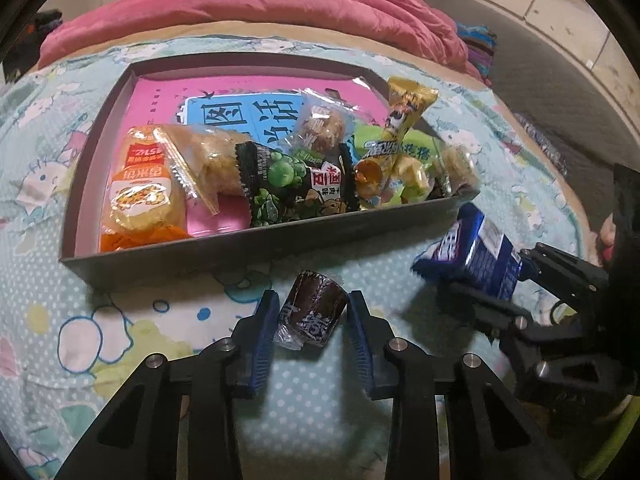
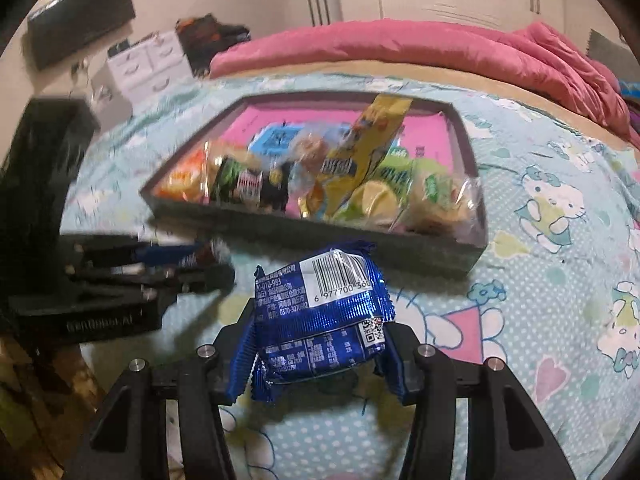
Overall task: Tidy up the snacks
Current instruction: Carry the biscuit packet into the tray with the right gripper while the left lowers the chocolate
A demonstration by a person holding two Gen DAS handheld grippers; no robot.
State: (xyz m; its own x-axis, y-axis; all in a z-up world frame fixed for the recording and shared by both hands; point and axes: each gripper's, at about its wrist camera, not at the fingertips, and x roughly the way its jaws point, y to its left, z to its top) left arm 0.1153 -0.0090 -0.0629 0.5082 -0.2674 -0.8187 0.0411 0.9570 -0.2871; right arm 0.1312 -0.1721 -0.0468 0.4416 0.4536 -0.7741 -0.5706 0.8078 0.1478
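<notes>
Most of the job looks done — the shallow grey tray (image 1: 224, 248) on the cartoon-print bedsheet (image 1: 52, 312) already holds a jumble of wrapped snacks along its near side, and only two pieces seem to remain outside it. The left gripper (image 1: 313, 320) is pinched on a small dark-brown wrapped candy (image 1: 314, 314) with pale lettering, just near of the tray's front wall. To its right, the right gripper (image 2: 320, 344) clamps a crinkled blue foil packet (image 2: 324, 320) — barcode side up, lifted off the sheet and not yet over the tray.
</notes>
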